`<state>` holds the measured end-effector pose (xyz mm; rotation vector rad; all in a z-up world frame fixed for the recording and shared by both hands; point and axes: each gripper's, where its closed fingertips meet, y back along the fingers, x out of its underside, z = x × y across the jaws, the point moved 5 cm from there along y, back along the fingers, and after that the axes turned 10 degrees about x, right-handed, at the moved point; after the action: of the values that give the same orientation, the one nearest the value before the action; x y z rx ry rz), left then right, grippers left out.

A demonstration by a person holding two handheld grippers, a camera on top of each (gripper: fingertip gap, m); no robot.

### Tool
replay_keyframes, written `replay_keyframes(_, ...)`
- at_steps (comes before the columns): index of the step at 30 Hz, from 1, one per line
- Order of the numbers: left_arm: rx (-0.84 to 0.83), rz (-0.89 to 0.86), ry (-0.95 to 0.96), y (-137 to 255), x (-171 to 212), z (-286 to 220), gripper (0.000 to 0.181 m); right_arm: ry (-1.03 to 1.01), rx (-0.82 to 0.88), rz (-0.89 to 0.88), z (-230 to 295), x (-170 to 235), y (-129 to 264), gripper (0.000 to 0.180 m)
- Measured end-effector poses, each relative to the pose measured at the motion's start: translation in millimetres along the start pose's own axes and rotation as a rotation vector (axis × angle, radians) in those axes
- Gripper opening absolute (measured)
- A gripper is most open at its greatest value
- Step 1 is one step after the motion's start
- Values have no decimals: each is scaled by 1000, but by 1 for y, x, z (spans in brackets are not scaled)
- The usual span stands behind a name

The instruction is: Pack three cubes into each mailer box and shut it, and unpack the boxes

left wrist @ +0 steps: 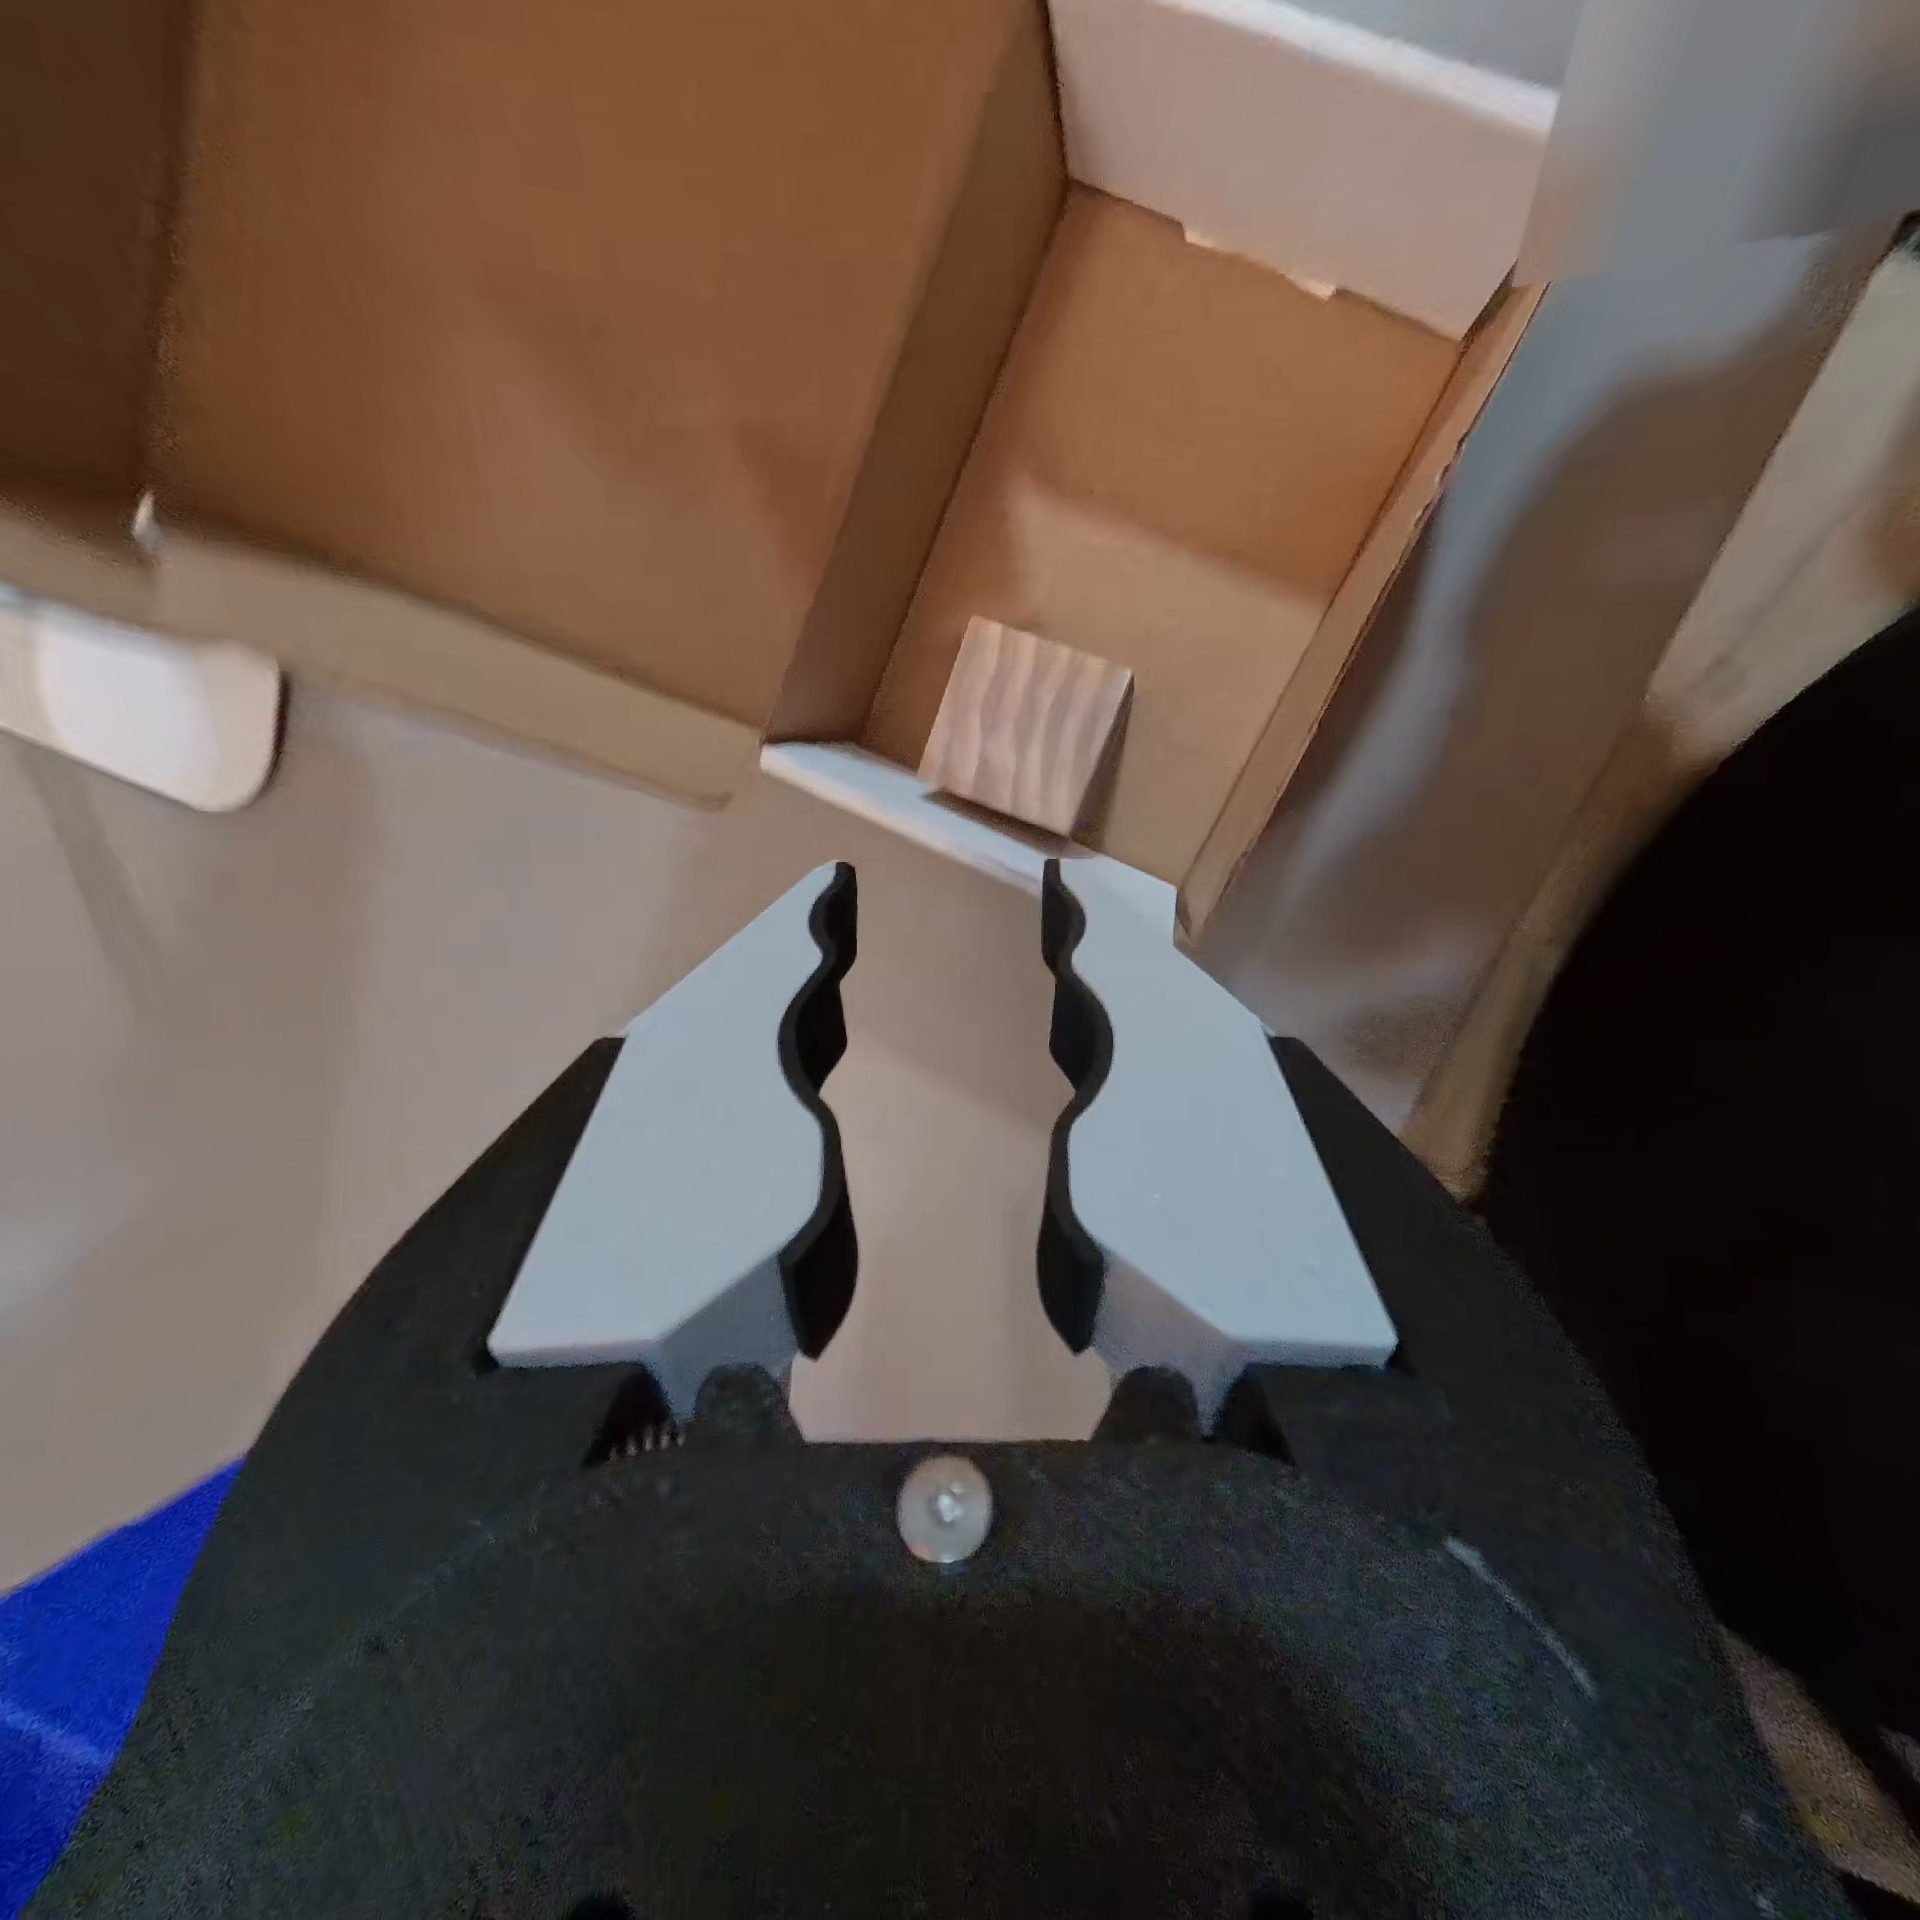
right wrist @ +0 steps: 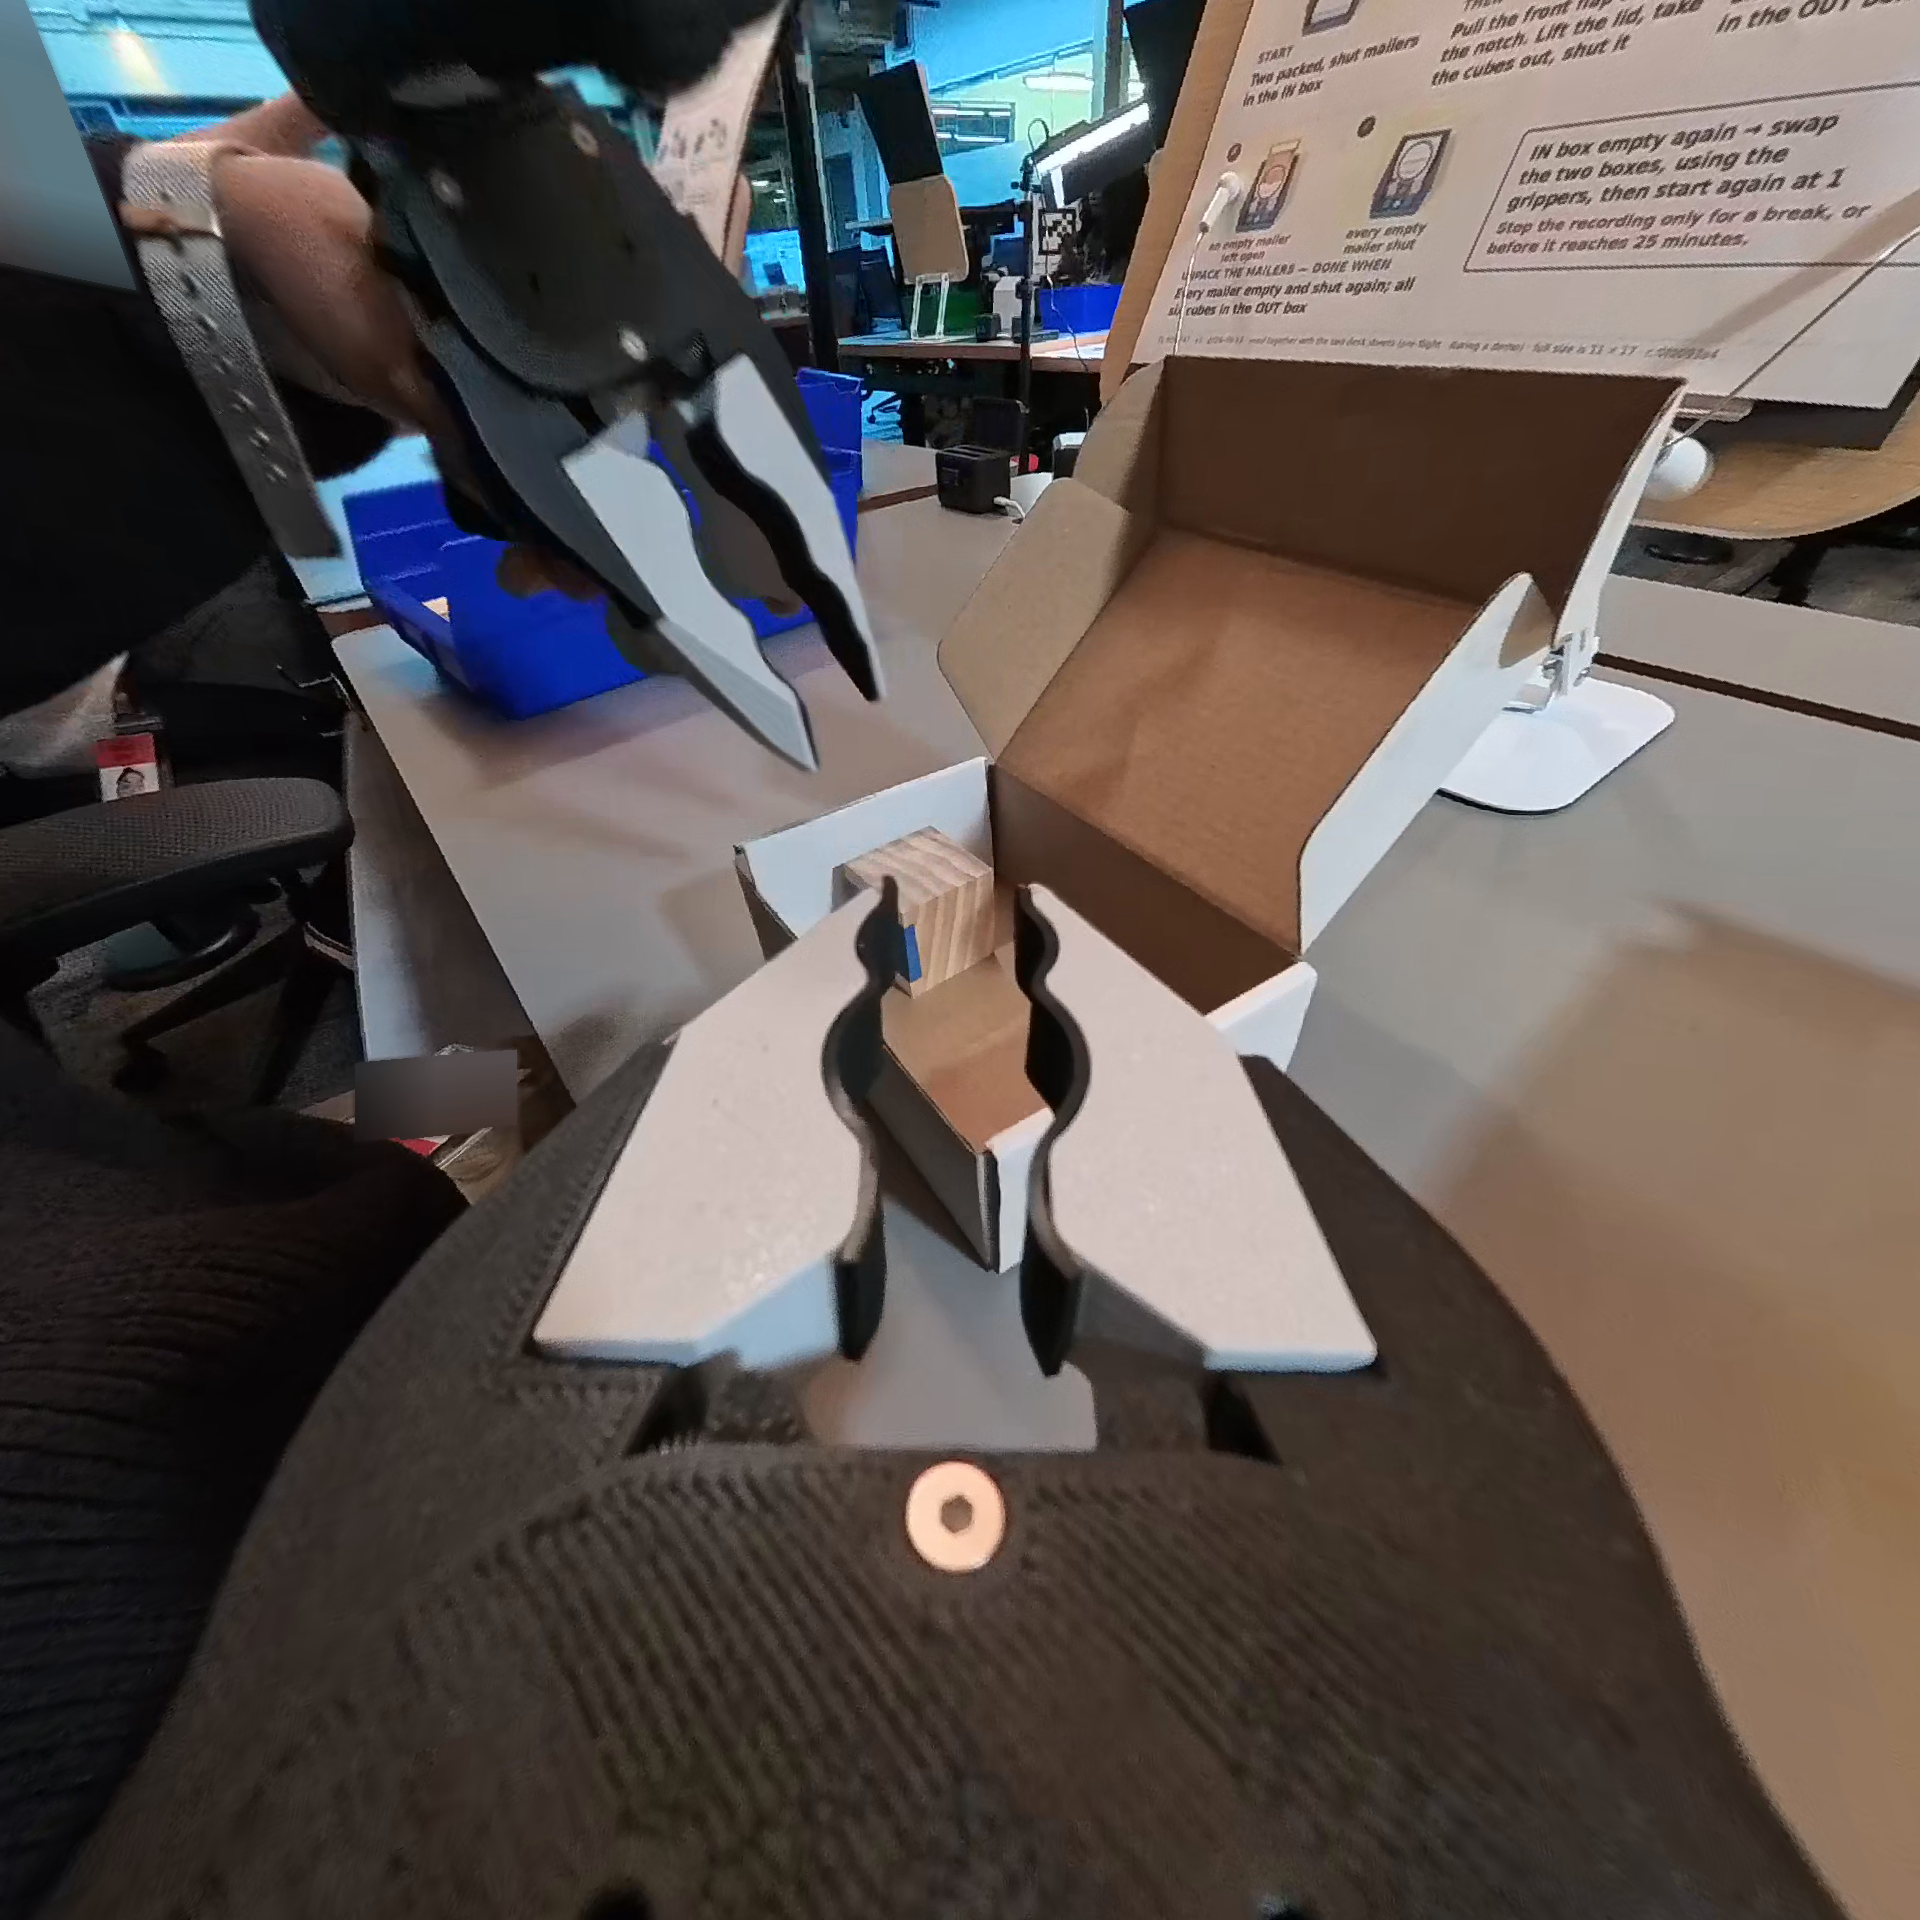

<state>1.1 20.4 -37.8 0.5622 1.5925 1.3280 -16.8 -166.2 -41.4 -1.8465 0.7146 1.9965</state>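
While both jaws gape, cube (left wrist: pixel 1023 727) (boxed) lies beyond left hand-held gripper (left wrist: pixel 948 883).

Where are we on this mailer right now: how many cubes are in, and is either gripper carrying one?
Done: the mailer box stands open, lid up, with one wooden cube visible inside. In hand: nothing; the left gripper hovers open and empty above the box, and the right gripper is open at its near corner. Left: any cubes still missing, then shutting the lid. Part of the interior is hidden.

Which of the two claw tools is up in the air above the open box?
The left gripper: it hangs tilted above the table, beyond the open mailer box. The right gripper sits low at the box's near corner, pointing at the wooden cube.
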Motion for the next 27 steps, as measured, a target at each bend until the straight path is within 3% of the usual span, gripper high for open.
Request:
replay_keyframes(1,24,-53,60,10,8,2,36,0,0,4,0,1,0,20)
replay_keyframes(4,19,-222,293,53,45,28,37,-6,4,13,-3,3,-2,20)
replay_keyframes(7,-167,-337,533,112,110,74,39,-23,12,7,-5,2,-2,20)
replay_keyframes(10,-368,-318,724,157,197,111,40,-34,13,8,-5,2,-4,20)
replay_keyframes(13,-393,-216,911,163,283,126,41,-29,8,20,-4,4,-7,20)
replay_keyframes(16,-326,-166,1060,141,339,122,41,-5,14,38,-2,7,-11,20)
replay_keyframes(19,-314,-86,1078,117,365,111,41,3,19,57,-1,11,-14,20)
replay_keyframes(27,-271,-28,1013,87,362,111,42,26,62,74,-7,16,-16,19)
